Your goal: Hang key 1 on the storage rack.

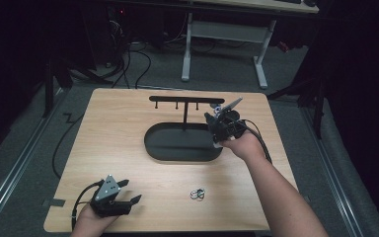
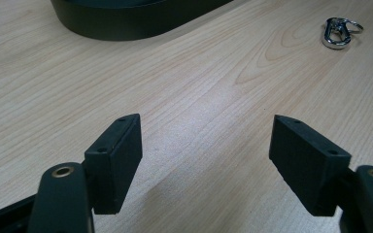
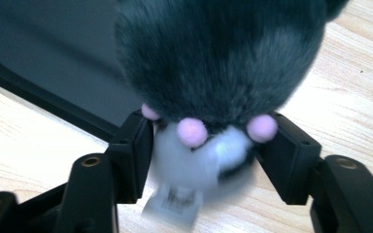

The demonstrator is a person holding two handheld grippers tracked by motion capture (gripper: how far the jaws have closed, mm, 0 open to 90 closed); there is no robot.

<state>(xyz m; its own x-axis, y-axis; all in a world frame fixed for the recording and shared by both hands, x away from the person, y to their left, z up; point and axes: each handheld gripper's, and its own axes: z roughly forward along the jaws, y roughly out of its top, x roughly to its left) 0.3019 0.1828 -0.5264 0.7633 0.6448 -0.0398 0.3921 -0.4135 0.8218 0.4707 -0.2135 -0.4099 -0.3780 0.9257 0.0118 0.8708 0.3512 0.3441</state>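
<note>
High view looks down on the table; both gripper views skim it closely, sharing perhaps the black tray.

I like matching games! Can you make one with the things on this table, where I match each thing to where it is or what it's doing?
Things:
1. left gripper
2. right gripper
3. silver key ring
4. black oval tray

States:
A. lies alone on the bare wood
B. holds the T-shaped stand
C. open, with nothing between its jaws
D. shut on the fluffy grey toy

Pairs: 1-C, 2-D, 3-A, 4-B
</note>
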